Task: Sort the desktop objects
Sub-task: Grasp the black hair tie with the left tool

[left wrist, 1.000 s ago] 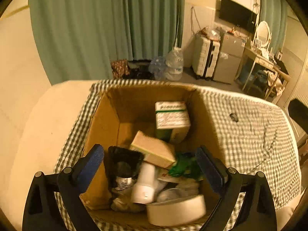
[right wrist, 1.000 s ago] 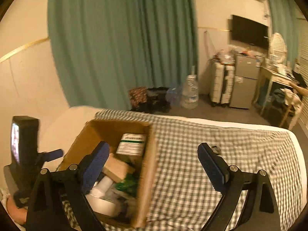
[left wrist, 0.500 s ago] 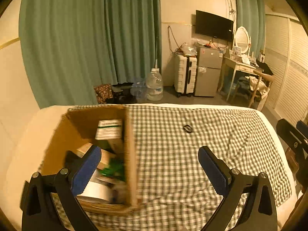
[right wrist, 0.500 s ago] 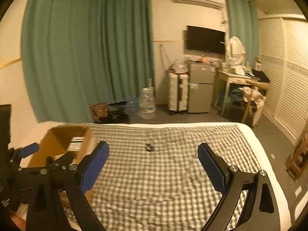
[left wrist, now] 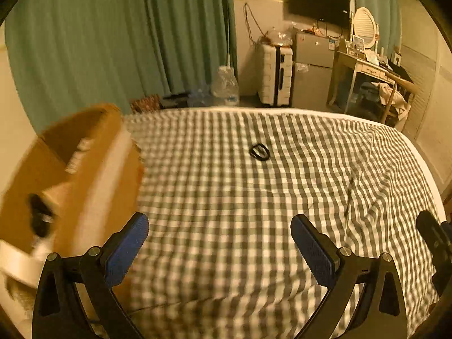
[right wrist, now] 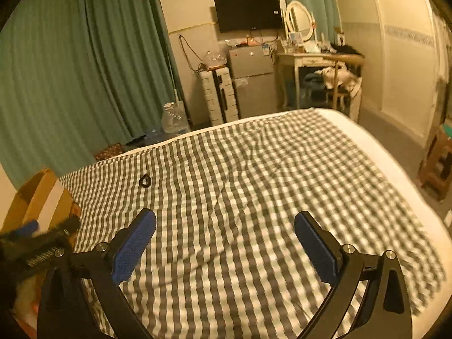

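A small black ring-shaped object [left wrist: 259, 151] lies on the grey checked cloth [left wrist: 226, 197]; it also shows in the right wrist view [right wrist: 145, 181]. A cardboard box [left wrist: 65, 186] holding several items stands at the left, blurred; its edge shows in the right wrist view [right wrist: 36, 197]. My left gripper [left wrist: 219, 241] is open and empty above the cloth, right of the box and short of the ring. My right gripper [right wrist: 224, 238] is open and empty above the cloth, right of the ring. The left gripper shows blurred at the right wrist view's left edge.
Green curtains [left wrist: 113, 42] hang behind the cloth. On the floor beyond are a water bottle [left wrist: 226, 86], a white suitcase [left wrist: 275, 75], a small fridge [left wrist: 312, 70] and a dressing table with mirror [left wrist: 364, 56]. A wooden stool [right wrist: 436, 166] stands at the right.
Both grippers have swung to the right, away from the box. The box has slid to the left edge of both views and the black ring has come into the middle. Both stay open.
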A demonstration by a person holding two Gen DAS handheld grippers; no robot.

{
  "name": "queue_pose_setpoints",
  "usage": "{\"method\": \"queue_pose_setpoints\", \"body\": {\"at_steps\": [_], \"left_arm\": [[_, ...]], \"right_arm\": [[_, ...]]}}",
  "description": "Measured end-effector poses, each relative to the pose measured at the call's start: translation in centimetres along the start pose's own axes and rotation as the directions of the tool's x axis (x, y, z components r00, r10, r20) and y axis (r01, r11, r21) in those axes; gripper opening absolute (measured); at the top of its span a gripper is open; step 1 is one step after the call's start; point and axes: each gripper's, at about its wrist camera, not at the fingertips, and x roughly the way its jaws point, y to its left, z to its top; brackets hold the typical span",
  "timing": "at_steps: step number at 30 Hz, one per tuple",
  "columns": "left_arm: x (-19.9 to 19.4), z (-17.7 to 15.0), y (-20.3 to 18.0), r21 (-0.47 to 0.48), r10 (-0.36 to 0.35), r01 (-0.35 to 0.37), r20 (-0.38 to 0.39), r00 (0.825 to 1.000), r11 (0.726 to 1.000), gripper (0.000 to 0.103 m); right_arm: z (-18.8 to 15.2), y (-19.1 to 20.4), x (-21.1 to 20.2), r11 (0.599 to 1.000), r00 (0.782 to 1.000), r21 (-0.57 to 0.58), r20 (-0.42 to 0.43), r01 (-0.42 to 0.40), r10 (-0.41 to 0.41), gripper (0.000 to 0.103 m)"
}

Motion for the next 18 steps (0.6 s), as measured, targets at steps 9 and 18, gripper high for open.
{"method": "queue_pose_setpoints", "body": {"at_steps": [9, 18], "left_arm": [[10.3, 4.2, -1.7, -0.15, -0.037, 0.033, -0.022, 0.999, 0.988, 0.103], [18.3, 7.2, -4.6, -0.153, -0.075, 0.066, -0.058, 0.995, 0.986, 0.051]], "right_arm": [[2.3, 1.0, 9.9, 0.998, 1.0, -0.065, -0.027, -0.001, -0.001, 0.099], [3.3, 0.3, 16.5, 0.998, 0.997, -0.055, -0.081, 0.001, -0.005, 0.099]]}}
